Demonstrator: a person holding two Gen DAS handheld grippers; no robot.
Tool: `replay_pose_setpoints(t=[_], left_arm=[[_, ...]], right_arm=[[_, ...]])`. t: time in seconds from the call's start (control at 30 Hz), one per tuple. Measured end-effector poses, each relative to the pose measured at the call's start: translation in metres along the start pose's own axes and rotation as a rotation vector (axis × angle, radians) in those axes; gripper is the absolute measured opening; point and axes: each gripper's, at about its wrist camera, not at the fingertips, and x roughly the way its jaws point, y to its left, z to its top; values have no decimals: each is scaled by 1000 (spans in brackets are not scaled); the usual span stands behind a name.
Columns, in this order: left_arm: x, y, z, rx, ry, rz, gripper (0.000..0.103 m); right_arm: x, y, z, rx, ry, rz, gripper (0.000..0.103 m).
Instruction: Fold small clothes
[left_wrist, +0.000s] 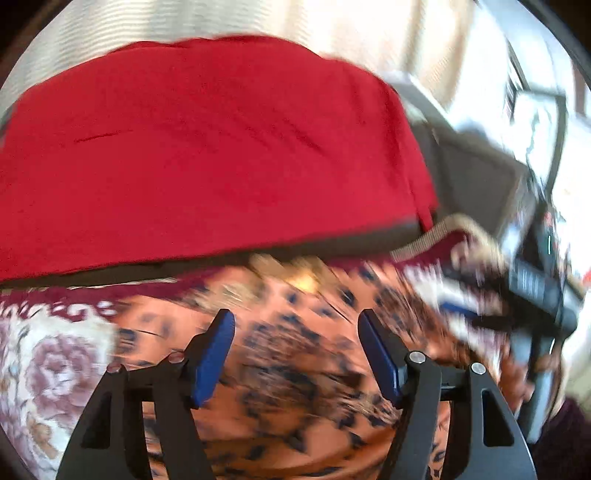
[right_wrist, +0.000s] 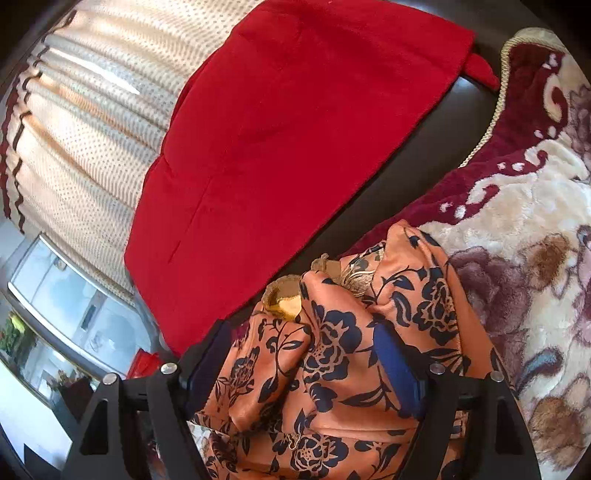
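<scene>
An orange garment with a dark blue flower print (right_wrist: 332, 369) lies crumpled on a plush floral blanket (right_wrist: 517, 240). A gold-trimmed neckline (right_wrist: 284, 302) shows at its far end. My right gripper (right_wrist: 301, 328) stands open just over it, with a bunched fold of the fabric rising between its blue pads (right_wrist: 395, 369). The left wrist view is blurred. There my left gripper (left_wrist: 295, 317) is open above the same orange garment (left_wrist: 295, 369), and nothing is pinched between its fingers (left_wrist: 214, 354).
A flat red cloth (right_wrist: 288, 129) lies on a dark surface (right_wrist: 424, 147) just beyond the garment. A cream dotted curtain (right_wrist: 92, 129) hangs behind it. In the left wrist view the red cloth (left_wrist: 203, 147) fills the upper half, and a blurred dark device (left_wrist: 543, 291) shows at the right.
</scene>
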Motion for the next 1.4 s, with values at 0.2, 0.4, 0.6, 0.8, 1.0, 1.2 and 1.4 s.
replay_pose_setpoints(t=[0.2,0.4,0.6,0.8,1.0,1.2,1.4], left_arm=[[4,106,-2,-231,88,345,74],[30,145,-38,-356,324,439,74],[41,147,-46,-372,400,411,74],[51,154,-51,-374,427,392,74],[39,147,-42,-363,361,365,74],[21,122,-29,-314,276,324,74],[39,90,-27,-236,285,299,74]], right_arm=[[27,56,-20,-272,84,-94,82],[92,137,-58,-606,266,-178,82],[165,170,-99,-844,462,-300,82],[197,142,-85,-739,446,-352,60],[140,115,-37,-553,317,-273,13],[48,71,10,-341,130,-165,12],[-7,2,32,-173,44,-156,12]])
